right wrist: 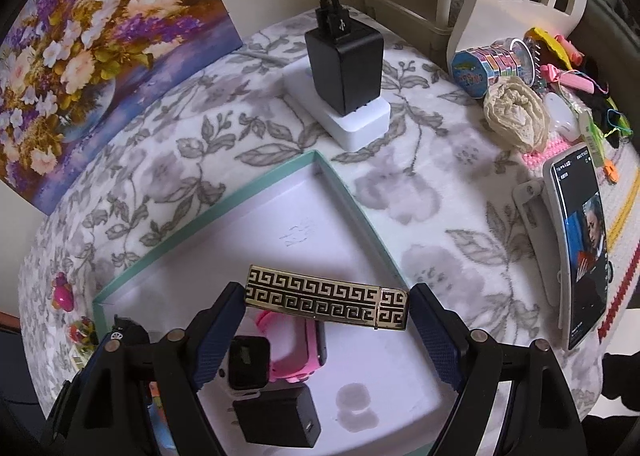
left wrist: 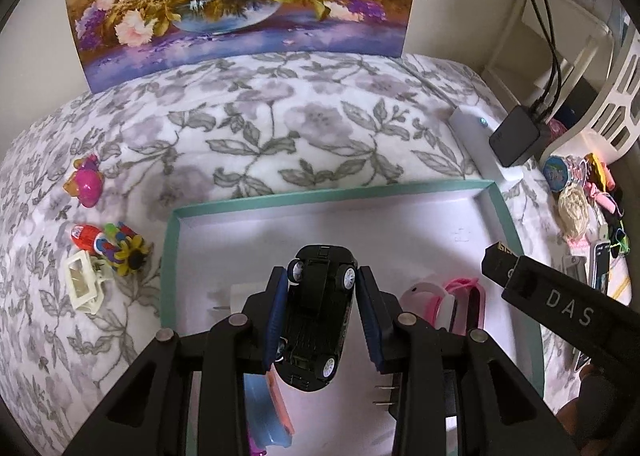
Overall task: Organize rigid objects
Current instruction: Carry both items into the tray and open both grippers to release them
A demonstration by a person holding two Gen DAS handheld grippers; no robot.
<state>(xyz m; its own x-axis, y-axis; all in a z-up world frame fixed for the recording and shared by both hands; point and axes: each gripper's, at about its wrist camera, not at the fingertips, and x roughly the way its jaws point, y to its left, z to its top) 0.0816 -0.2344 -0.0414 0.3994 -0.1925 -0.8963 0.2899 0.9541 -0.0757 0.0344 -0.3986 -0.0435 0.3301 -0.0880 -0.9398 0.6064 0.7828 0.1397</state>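
My left gripper point(left wrist: 323, 292) is shut on a black toy car point(left wrist: 316, 320) with white wheels. The car hangs belly up over a white tray with a teal rim point(left wrist: 332, 193). My right gripper point(right wrist: 326, 296) is shut on a gold-and-black patterned bar point(right wrist: 326, 302), gripped by its two ends above the same tray point(right wrist: 224, 211). One finger point(left wrist: 532, 284) of it shows at the right of the left wrist view. In the tray lie a pink watch point(right wrist: 296, 348), a white smartwatch point(right wrist: 246, 368) and a black plug charger point(right wrist: 276, 420).
On the floral cloth left of the tray lie a pink toy point(left wrist: 86, 183), a flower clip point(left wrist: 120, 248) and a white claw clip point(left wrist: 82, 284). Behind the tray stands a power strip with a black adapter point(right wrist: 344, 67). A phone on a stand point(right wrist: 580, 248) and a lace roll point(right wrist: 514, 115) crowd the right.
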